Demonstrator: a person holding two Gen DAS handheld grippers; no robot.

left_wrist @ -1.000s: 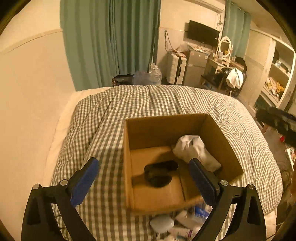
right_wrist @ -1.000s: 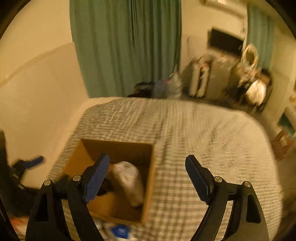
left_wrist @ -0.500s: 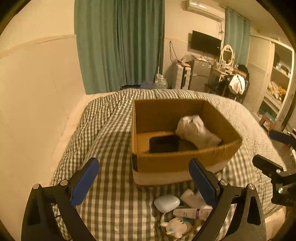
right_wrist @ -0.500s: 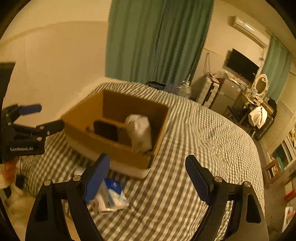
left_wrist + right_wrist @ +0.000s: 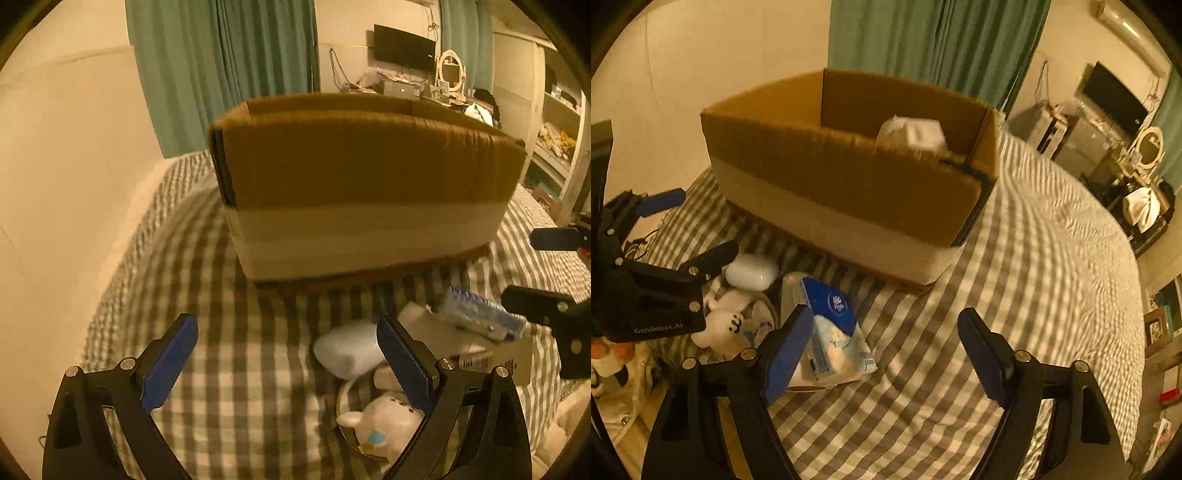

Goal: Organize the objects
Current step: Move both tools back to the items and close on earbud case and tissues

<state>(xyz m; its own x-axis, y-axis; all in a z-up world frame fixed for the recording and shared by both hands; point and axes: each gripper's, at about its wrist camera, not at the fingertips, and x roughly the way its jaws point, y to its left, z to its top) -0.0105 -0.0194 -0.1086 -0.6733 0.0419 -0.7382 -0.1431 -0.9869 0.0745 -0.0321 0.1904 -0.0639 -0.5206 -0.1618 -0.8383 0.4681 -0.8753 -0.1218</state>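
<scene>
Both wide apart, gripping nothing — left hand-held gripper [image 5: 284, 354], right hand-held gripper [image 5: 886, 345] closing — near the box [image 5: 849, 181].

"GenRobot.AI" was printed in pale letters on the black body of the left gripper [image 5: 663, 229], seen in the right wrist view. The blue-and-white tissue pack [image 5: 833, 334] carried a round white logo on its blue end; its wording was too blurred to read. The small print on the tube [image 5: 476, 358] was likewise illegible. No other text was readable.
</scene>
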